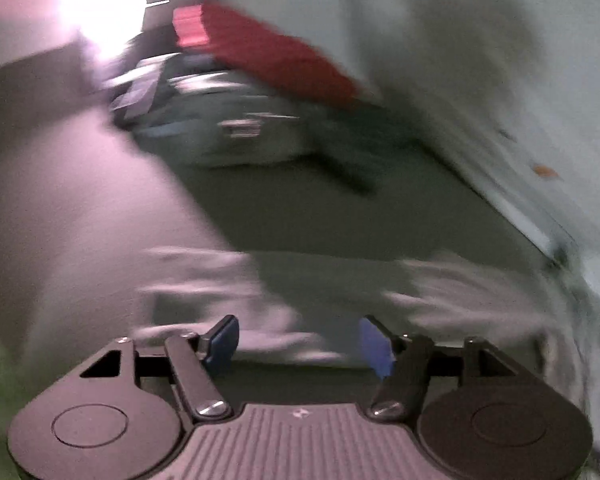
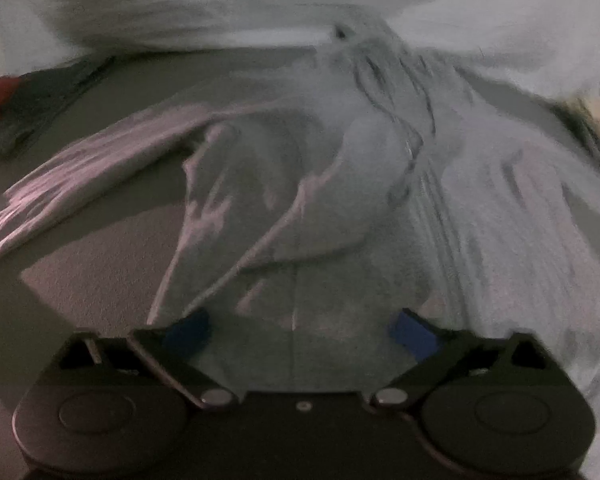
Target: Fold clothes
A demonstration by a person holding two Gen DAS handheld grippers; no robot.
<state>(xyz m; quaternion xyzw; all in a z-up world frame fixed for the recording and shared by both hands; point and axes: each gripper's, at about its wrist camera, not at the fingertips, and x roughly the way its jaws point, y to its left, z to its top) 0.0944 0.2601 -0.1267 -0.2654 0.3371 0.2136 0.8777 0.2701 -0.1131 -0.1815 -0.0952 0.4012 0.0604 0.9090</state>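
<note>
1. Right claw [image 2: 300, 330] stands with its blue pads spread wide and nothing between them. The pale grey garment [image 2: 320, 200] lies straight ahead of it, and its cloth runs right down under the gap between the pads.

2. That is the relation that counts. The garment is rumpled on the grey carpet floor [image 2: 92, 272], not flat. One long ridge of it, perhaps a sleeve, runs from just ahead of the right claw's left pad up and away to the right. A second band stretches off to the left.

3. Left claw [image 1: 298, 344] is also spread, gripping nothing. Only blurred pale folds of the garment show just ahead of it, with bare floor beyond. In my judgement the right claw is the nearer one to the bulk of the cloth.

4. Whether any fold has been made is hard to say. The bunched lie fits cloth being laid out, or cloth part-way through a fold.

5. Beyond the left claw, well apart, sits a dark bag or case [image 1: 228, 120] with something red [image 1: 268, 52] against it. A white sheet with small orange marks [image 1: 500, 80] hangs on the right.

6. Writing? A small label shows on the bag, too smeared by blur to read. No brand is legible anywhere.
</note>
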